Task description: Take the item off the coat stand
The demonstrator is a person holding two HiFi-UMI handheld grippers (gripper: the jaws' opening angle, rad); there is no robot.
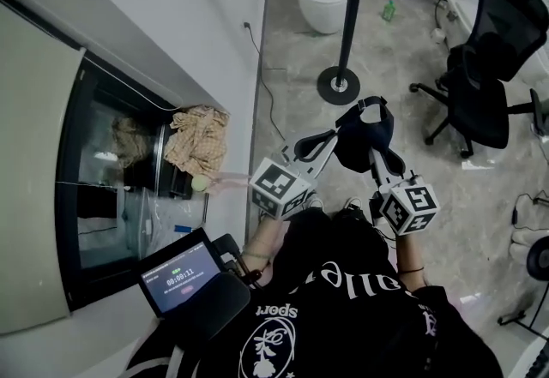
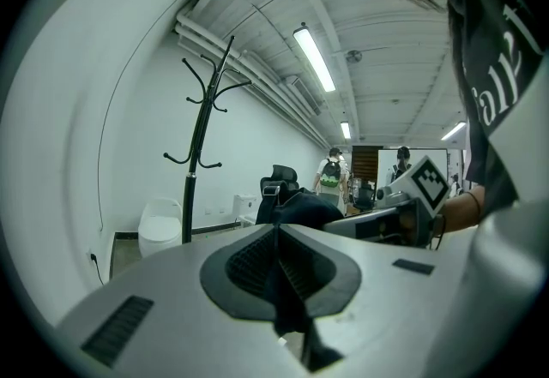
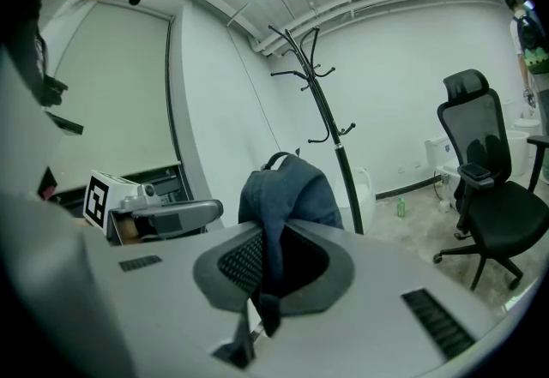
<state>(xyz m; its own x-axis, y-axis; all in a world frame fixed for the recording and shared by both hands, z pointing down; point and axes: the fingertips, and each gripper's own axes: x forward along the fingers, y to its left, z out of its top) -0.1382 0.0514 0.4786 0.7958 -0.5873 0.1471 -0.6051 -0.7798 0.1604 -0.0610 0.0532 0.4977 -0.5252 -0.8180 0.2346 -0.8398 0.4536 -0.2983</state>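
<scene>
**Grey marbled floor (image 1: pixel 395 68), white walls: both tools clamped on the load**

Head view. Black metal coat stand (image 1: pixel 347 16) stands upright on the floor, with its round base ahead of the person. A dark blue fabric item (image 1: pixel 364 141) with a loop strap hangs off the stand, between the two tools and near the base. The left gripper (image 1: pixel 333 139) reaches it from the left. The right gripper (image 1: pixel 377 155) reaches it from below right. A black mesh office chair (image 1: pixel 485 68) stands to the right, well apart.

Left gripper view. The left gripper (image 2: pixel 279 269) has its jaws pressed together on a dark fold of the fabric item (image 2: pixel 300 209). The rest of the item bulges just beyond the jaws. The coat stand (image 2: pixel 202 136) rises in the background beside a white toilet (image 2: pixel 159 231).

Right gripper view. The right gripper (image 3: pixel 273 273) pinches a blue fold of the fabric item (image 3: pixel 287 192). The item's body stands above the jaws, loop strap uppermost. The coat stand (image 3: pixel 326 136) leans in behind it. The office chair (image 3: pixel 485 188) is at the right.
</scene>
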